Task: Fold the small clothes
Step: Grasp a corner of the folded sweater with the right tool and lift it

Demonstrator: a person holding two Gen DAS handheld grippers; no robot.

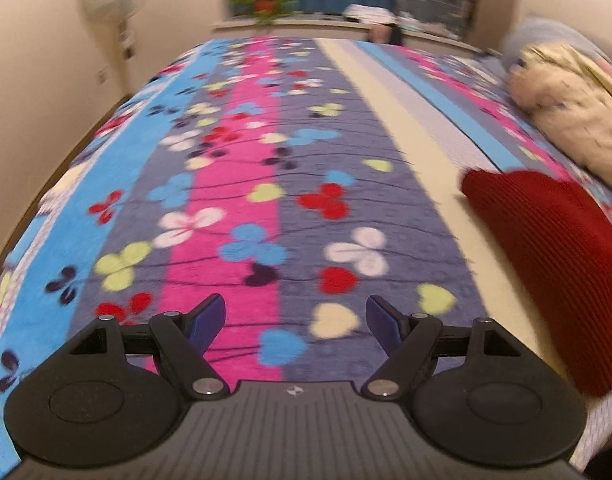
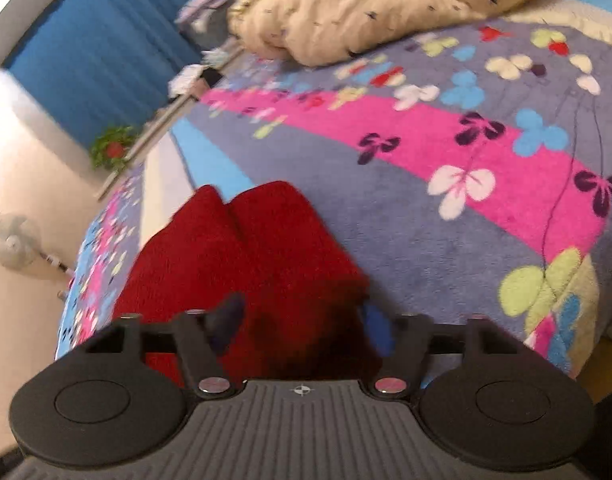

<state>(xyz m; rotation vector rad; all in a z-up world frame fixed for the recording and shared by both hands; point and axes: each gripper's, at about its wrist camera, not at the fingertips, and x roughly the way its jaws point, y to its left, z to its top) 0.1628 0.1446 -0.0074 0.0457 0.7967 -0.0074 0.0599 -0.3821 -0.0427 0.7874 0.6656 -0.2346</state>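
Flowered bedspread [image 1: 266, 184] carries a folded red knit garment [image 2: 242, 248]; right gripper [image 2: 302, 320] straddles its edge, jaws apart, apparently releasing; left gripper [image 1: 296, 320] hovers spread, empty.

Dark red ribbed knit garment [image 1: 553, 264]; striped floral blanket [image 1: 242, 184]; cream speckled quilt [image 2: 345, 4].

The red knit garment [image 1: 553, 264] runs off the left wrist view's right edge; the right hand-held gripper [image 2: 302, 320] hides its near end, blurred.
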